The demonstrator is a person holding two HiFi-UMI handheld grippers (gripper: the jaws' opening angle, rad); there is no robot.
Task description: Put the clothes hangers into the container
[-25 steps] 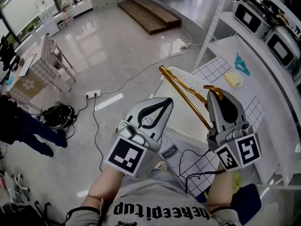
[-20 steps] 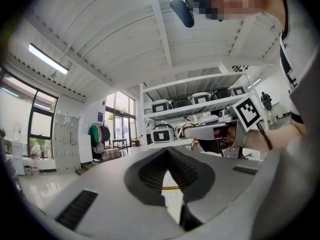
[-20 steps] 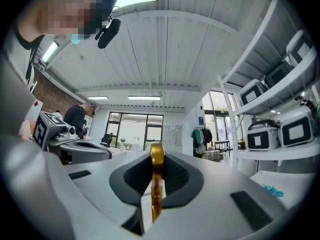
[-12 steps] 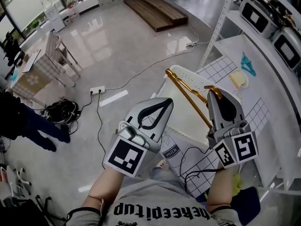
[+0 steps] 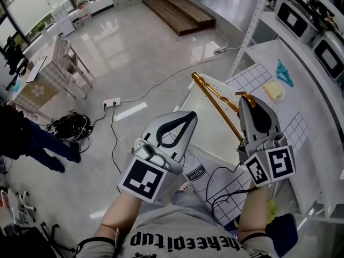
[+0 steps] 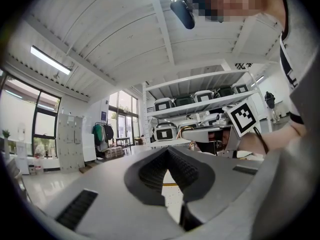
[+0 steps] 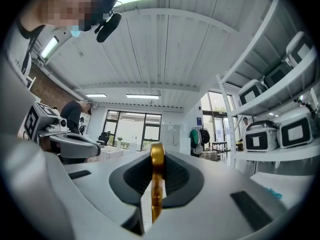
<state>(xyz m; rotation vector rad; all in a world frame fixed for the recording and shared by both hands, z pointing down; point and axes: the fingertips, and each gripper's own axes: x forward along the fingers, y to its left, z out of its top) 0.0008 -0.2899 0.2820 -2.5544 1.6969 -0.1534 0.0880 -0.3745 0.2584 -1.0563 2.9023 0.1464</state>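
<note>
A gold clothes hanger [image 5: 217,107] hangs slantwise over the white container [image 5: 210,133], and my right gripper [image 5: 249,98] is shut on its hook end. In the right gripper view the gold hanger [image 7: 157,184] stands edge-on between the closed jaws of the right gripper [image 7: 157,151]. My left gripper [image 5: 191,115] hovers to the left of the container, shut with nothing in it; the left gripper view shows its tips [image 6: 167,150] meeting. A teal hanger [image 5: 283,73] lies on the white table [image 5: 301,104] at the far right.
A yellow item [image 5: 273,90] on a dish sits near the teal hanger, on gridded mats [image 5: 247,78]. Shelves with appliances [image 5: 301,20] rise on the right. A power strip and cable [image 5: 110,104] cross the floor; a chair [image 5: 67,63] and a person [image 5: 24,138] are at the left.
My right gripper has carried the gold hanger slightly up and away over the container. The left gripper has stayed almost where it was.
</note>
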